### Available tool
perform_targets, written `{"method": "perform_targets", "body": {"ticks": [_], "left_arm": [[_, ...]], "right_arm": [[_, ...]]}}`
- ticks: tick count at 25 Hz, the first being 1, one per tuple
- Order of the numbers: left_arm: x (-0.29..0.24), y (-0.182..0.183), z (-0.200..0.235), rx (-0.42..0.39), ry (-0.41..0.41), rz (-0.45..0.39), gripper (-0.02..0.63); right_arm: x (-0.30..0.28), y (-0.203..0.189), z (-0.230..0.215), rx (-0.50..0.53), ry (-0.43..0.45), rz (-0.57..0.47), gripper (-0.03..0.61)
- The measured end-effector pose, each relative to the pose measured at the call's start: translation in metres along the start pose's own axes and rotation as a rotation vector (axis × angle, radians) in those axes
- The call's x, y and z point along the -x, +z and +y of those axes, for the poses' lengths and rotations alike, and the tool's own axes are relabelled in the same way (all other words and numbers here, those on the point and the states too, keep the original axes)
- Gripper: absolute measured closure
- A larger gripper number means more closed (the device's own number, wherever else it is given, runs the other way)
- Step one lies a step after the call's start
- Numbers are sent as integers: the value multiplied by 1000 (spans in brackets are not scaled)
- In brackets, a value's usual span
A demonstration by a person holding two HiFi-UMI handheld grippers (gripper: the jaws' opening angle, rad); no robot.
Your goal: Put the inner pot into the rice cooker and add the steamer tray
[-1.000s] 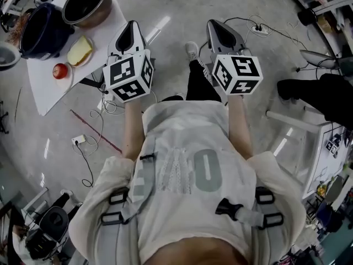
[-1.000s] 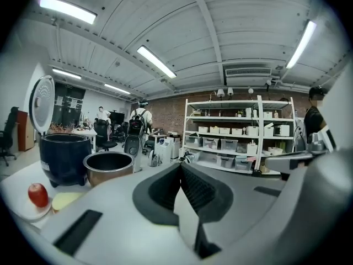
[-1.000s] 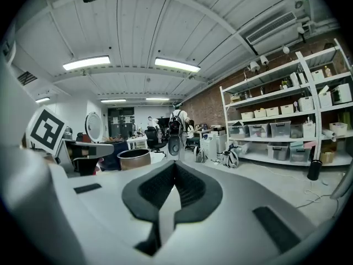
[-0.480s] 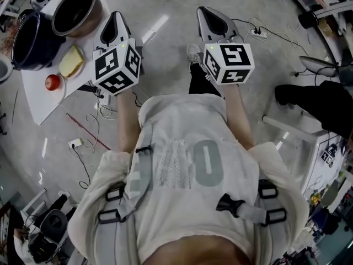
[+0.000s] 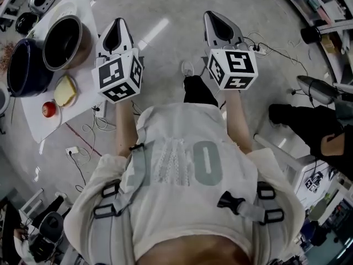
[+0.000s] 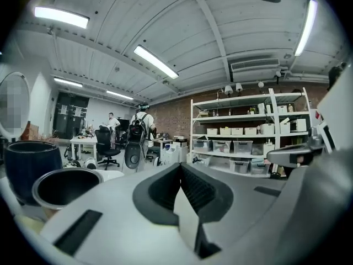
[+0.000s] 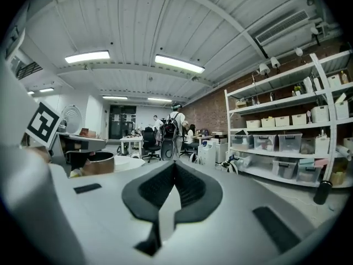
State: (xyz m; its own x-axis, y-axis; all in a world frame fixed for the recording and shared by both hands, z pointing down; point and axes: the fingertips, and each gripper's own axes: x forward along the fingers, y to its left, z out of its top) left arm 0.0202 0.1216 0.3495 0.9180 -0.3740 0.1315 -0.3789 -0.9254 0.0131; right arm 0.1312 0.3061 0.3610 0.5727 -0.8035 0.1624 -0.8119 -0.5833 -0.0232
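WORKSHOP FLOOR: A person (image 5: 187,170) in a pale shirt and harness holds the left gripper (image 5: 115,32) and the right gripper (image 5: 219,29) out level in front. Both claws are clenched on nothing, pads pressed together with only air beyond them. The job waits off to the left. On a white table (image 5: 81,4) the dark rice cooker (image 5: 25,68) stands with its mouth bare. The metal inner pot (image 5: 63,35) sits just to its right, seemingly touching it and not yet inside. No steamer tray can be picked out in any view.

The likeliest trouble, by my reckoning, is the grip. Clenched claws would only shove the pot, so they must be released before they reach its rim. A thin, smooth metal rim may also slip or tip if pinched on one side only. The pot stands so close to the cooker that a careless nudge could knock one against the other, or push it toward the table's edge.

At the table's near end lie a yellow slab (image 5: 65,90), sponge or bread I cannot tell, and a red apple (image 5: 48,109). Both look to be within sweep of the left arm. Loose cables (image 5: 88,134) and a power strip (image 5: 71,150) trail over the floor (image 5: 165,4) below that end, between feet and table, which looks like a trip hazard. Another person (image 5: 309,120) in dark clothes is close on the right, and stocked shelves (image 6: 248,131) line the far wall.
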Motion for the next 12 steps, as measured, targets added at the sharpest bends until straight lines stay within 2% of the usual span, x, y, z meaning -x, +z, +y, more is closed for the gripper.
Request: {"method": "perform_targets", "body": {"ticks": [4,8,12], "left_arm": [[-66,19,-3,10,63,6,594],[-123,38,8,11,164,-4,594],[-154,33,17,45,253,28,594]], "right_arm": [[-57,-9,-61,-69,9,55,571],[-126,-4,-90,-19,96,89,571],[-180,6,-104,18,191,105,571]]}}
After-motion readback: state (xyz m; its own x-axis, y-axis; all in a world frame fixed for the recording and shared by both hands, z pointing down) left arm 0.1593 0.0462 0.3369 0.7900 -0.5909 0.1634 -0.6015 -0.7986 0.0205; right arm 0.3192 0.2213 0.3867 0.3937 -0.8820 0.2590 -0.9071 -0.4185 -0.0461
